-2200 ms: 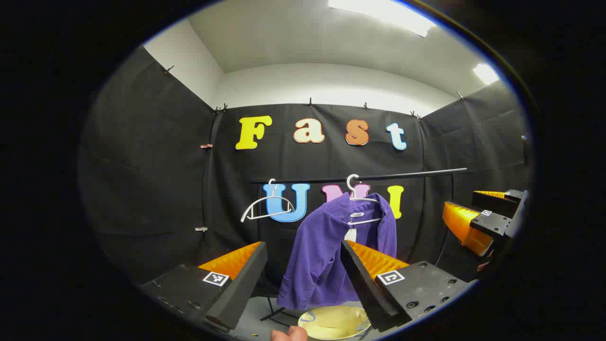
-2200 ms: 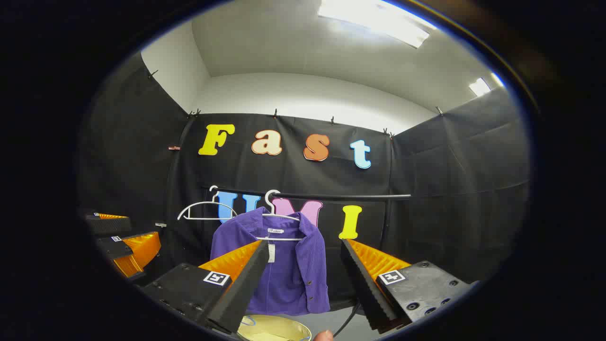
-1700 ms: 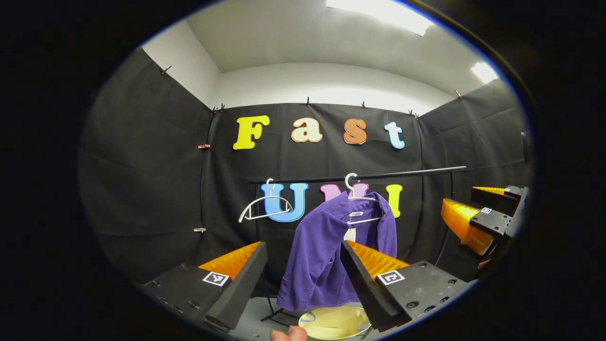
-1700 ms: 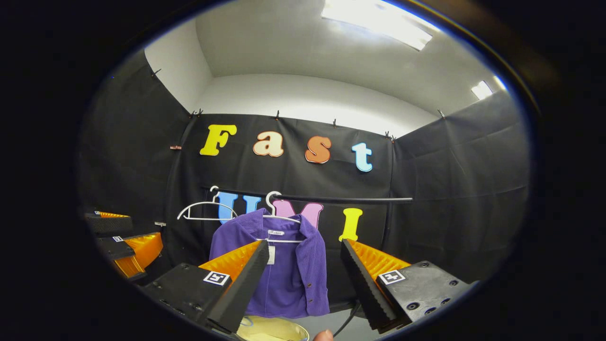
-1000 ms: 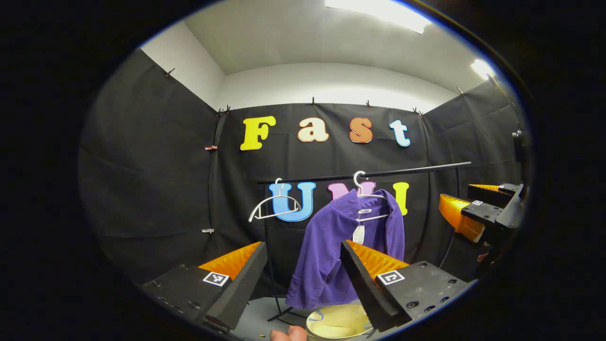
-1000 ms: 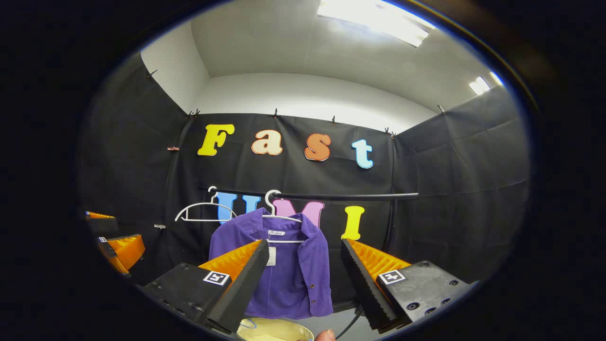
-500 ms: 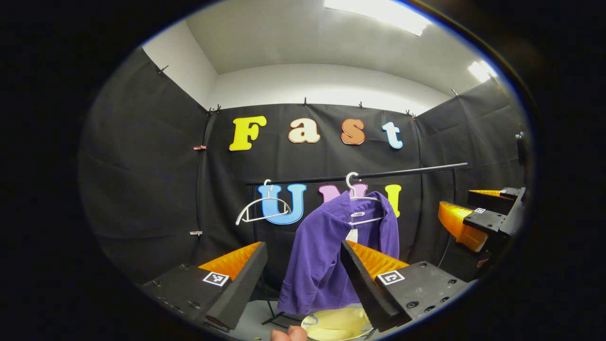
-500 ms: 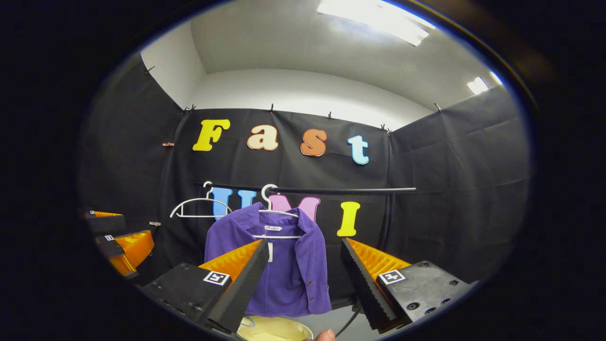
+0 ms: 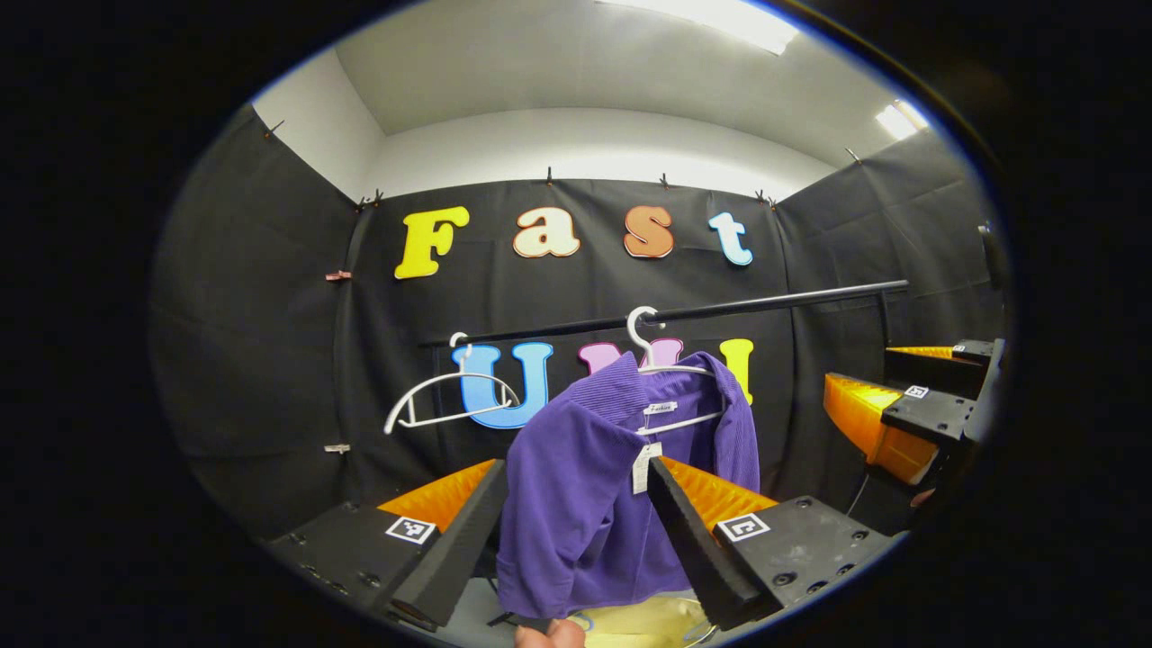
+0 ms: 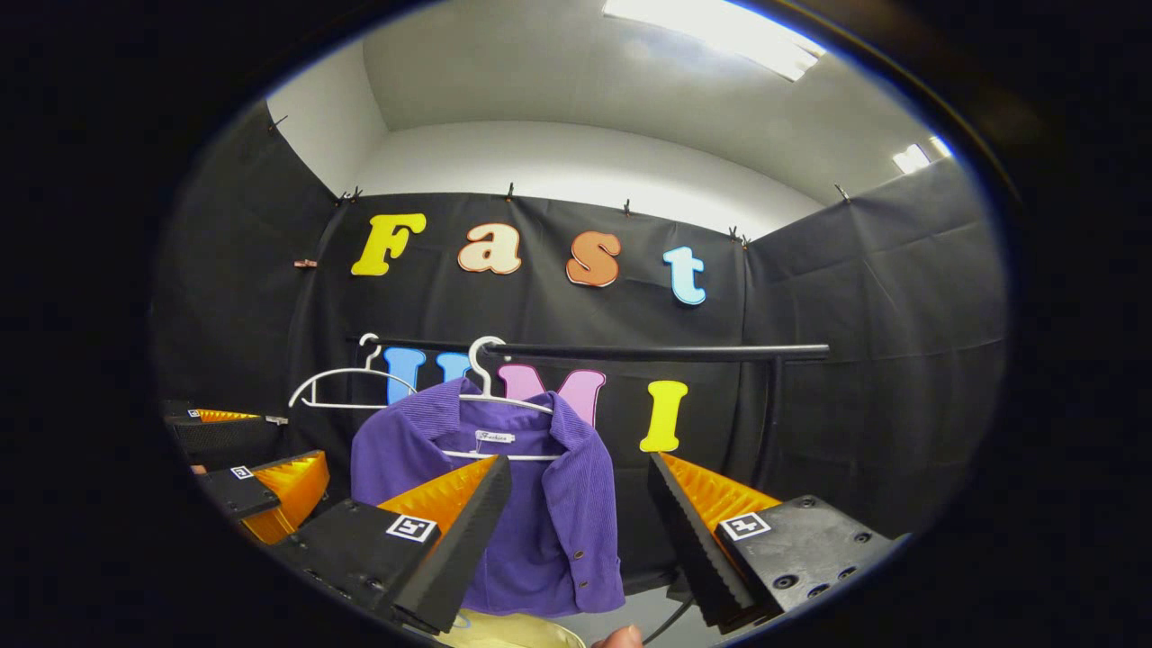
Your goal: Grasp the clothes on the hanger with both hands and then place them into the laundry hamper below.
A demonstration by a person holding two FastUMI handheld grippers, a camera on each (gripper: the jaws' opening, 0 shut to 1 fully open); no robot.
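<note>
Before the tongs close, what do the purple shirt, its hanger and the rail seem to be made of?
Shirt: soft ribbed cloth, perhaps corduroy; fine lines run along the collar and sleeve, and it drapes in folds. Matte.
Hanger: smooth white, thin and rounded; plastic or coated wire, I cannot tell which.
Rail: a straight dark tube with a faint sheen, probably painted metal.

Each gripper, the left gripper point(image 9: 576, 531) and the right gripper point(image 10: 576, 531), has two wedge-shaped fingers with ribbed inner faces, mounted on dark blocks bearing small square black-and-white markers and round screw heads, at the frame's bottom.
</note>
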